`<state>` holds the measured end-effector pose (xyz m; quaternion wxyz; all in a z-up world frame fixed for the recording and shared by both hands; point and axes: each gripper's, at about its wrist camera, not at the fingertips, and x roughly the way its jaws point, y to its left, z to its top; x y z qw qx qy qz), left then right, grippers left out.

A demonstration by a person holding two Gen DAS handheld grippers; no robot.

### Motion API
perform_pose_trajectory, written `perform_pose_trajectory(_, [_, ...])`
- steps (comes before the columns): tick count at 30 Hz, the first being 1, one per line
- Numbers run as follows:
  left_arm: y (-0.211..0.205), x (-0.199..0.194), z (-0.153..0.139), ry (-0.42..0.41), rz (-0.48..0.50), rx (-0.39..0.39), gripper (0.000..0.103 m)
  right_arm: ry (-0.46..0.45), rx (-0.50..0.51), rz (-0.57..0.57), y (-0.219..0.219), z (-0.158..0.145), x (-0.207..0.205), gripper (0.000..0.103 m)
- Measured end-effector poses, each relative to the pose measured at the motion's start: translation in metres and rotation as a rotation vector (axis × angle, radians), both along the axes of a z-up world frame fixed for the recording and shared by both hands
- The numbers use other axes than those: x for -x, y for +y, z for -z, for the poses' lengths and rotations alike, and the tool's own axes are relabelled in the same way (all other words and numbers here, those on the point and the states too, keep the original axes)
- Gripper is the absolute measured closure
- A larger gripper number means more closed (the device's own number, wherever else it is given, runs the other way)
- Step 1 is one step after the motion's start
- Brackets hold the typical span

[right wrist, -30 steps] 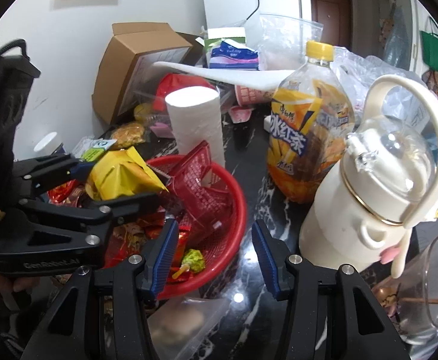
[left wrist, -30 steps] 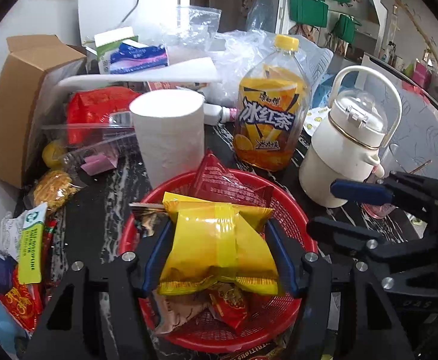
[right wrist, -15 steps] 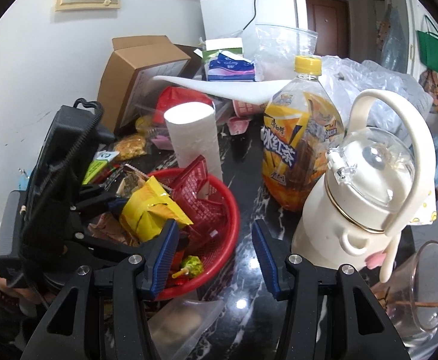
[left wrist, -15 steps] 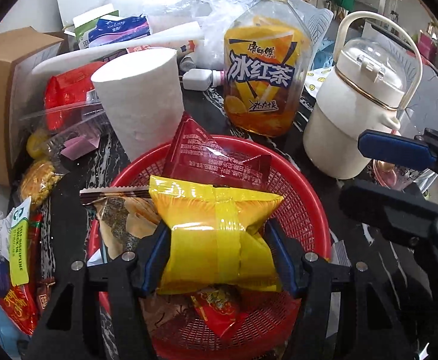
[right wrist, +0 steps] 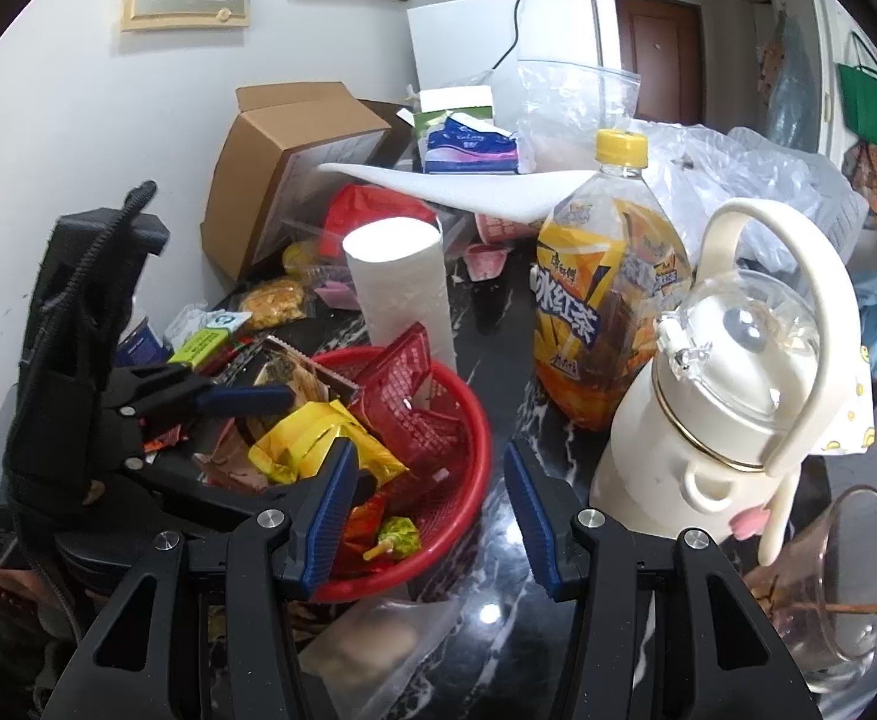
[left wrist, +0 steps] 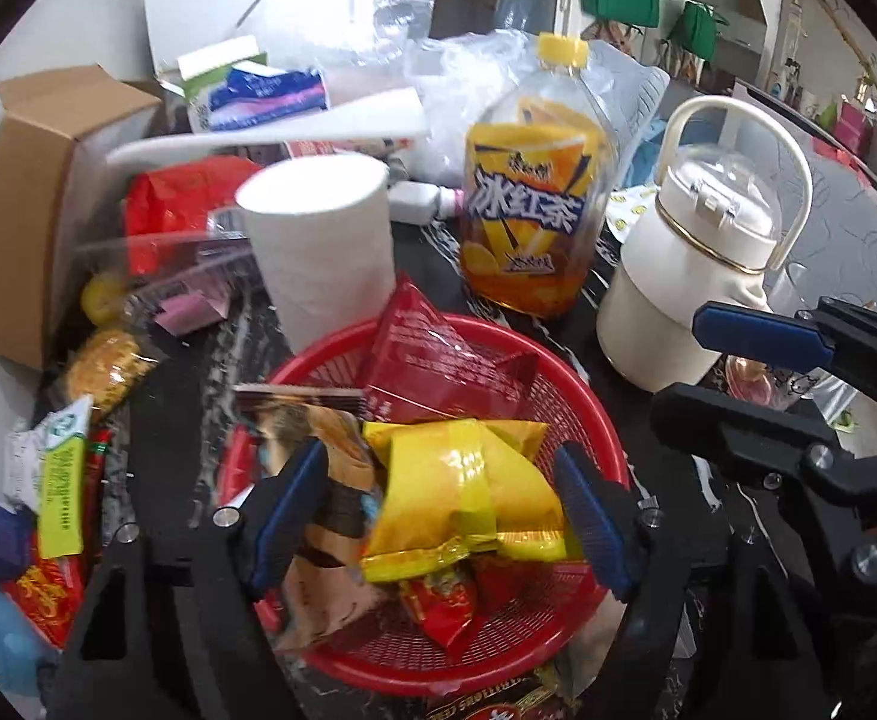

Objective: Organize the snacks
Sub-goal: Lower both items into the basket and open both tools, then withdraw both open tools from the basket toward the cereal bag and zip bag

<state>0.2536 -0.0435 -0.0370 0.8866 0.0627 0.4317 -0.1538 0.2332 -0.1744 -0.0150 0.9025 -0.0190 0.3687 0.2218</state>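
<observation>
The left gripper [left wrist: 441,507] hangs low over the red basket [left wrist: 603,420] with its jaws spread, the yellow snack pack [left wrist: 462,498] lying loose between them on the heap of packets; the right pad sits against or just beside the pack's edge, the left pad stands apart from it. The right gripper [right wrist: 429,510] is also spread and holds nothing, poised over the basket's near rim and the dark tabletop [right wrist: 498,312]. The main risk, as I judge it, is the pack sliding: it lies tilted on a brown packet [left wrist: 318,450] and a red packet [left wrist: 432,354] that leans against the rim at twelve o'clock, so a nudge from a pad could tip it out. Lifting the left gripper carelessly could also snag a pad on a wrapper and drag it along. Room is tight. A paper roll [left wrist: 321,240] touches or nearly touches the basket at eleven o'clock, an iced tea bottle [left wrist: 528,204] stands near at one o'clock, and a white kettle [left wrist: 687,264] near at two o'clock; more snacks [left wrist: 60,480] lie at nine o'clock. The freest way out looks to be straight up and back toward six o'clock.
</observation>
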Motion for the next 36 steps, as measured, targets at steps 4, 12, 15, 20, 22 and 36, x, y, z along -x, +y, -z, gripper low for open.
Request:
perform_pose_trajectory(4, [0.009, 0.003, -0.009, -0.013, -0.012, 0.017, 0.026, -0.008, -0.008, 0.005, 0.001, -0.004, 0.002, 0.052])
perform_pose_trajectory(12, [0.025, 0.023, -0.047, -0.115, -0.064, 0.041, 0.026, -0.042, -0.037, 0.03, 0.002, -0.026, 0.015, 0.052])
perform_pose_trajectory(15, [0.029, 0.036, -0.064, -0.163, -0.069, 0.042, 0.026, -0.069, -0.037, 0.035, 0.003, -0.039, 0.025, 0.052])
perform_pose_trajectory(20, [0.029, 0.065, -0.091, -0.245, -0.062, 0.034, 0.026, -0.121, -0.035, 0.033, 0.005, -0.061, 0.047, 0.052])
perform_pose_trajectory(22, [0.029, 0.076, -0.1, -0.269, -0.064, 0.035, 0.026, -0.147, -0.032, 0.031, 0.006, -0.071, 0.059, 0.052])
perform_pose_trajectory(36, [0.023, 0.153, -0.137, -0.379, -0.013, 0.056, 0.026, -0.268, -0.019, 0.035, 0.007, -0.109, 0.138, 0.047])
